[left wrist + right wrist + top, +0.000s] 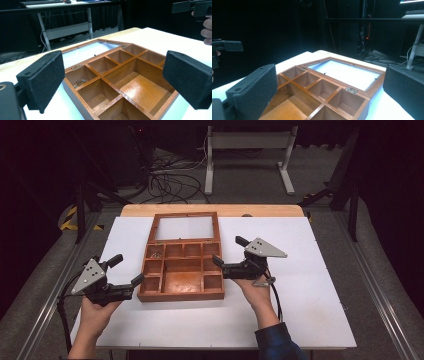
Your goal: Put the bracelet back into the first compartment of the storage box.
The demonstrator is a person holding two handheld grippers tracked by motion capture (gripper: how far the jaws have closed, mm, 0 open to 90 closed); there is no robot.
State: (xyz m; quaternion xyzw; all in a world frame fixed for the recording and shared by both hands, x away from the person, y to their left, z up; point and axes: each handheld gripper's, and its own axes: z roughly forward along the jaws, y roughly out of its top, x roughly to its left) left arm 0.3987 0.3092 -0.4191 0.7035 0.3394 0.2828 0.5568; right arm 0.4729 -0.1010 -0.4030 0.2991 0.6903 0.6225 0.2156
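Observation:
A wooden box [182, 272] with several compartments lies open in the middle of the white board. Its glass-paned lid [185, 227] is folded flat behind it. A few small metallic bits [156, 253] sit in the back left compartment, and they glint there [80, 82] in the left gripper view. My left gripper [126, 270] is open at the box's front left corner, its jaws wide apart [112, 75] and holding nothing. My right gripper [230, 251] is open just off the box's right side, facing across the box [322, 87], with nothing between its pads [252, 92].
The white board [300, 310] covers a wooden table whose far edge [210, 210] shows behind the lid. Beyond it, cables [170, 180] lie on the floor next to a white metal stand [247, 150]. Dark tripod legs [345, 195] stand at both sides.

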